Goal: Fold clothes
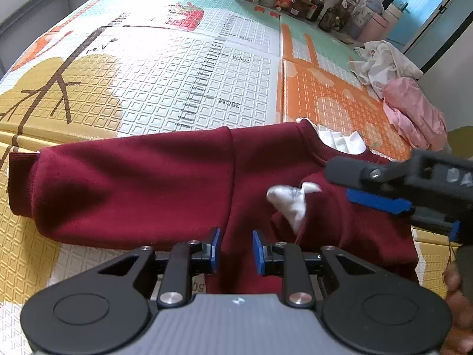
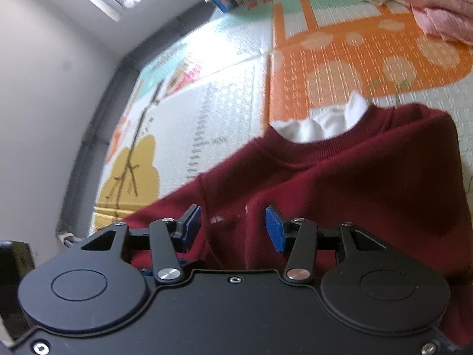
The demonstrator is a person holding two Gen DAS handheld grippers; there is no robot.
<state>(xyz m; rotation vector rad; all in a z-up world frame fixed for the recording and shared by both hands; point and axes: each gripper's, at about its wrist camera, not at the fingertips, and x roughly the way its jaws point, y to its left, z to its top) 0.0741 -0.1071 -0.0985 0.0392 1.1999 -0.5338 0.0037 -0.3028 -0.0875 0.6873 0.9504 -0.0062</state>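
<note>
We are partway through folding the maroon sweatshirt (image 1: pixel 165 183) on the play mat (image 1: pixel 177 74).
One sleeve is lying folded across the body; the other sleeve is still stretching out flat, and more garments (image 1: pixel 393 88) are waiting beyond. Our left gripper (image 1: pixel 235 250) is hovering narrowly parted over the cloth, and our right gripper (image 2: pixel 233 227) is standing wider, neither pinching any fabric.

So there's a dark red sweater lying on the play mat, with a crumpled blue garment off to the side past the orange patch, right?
Not quite: the crumpled garment past the orange patch is pink, not blue, as the left wrist view shows. The dark red sweater does lie on the play mat.
</note>
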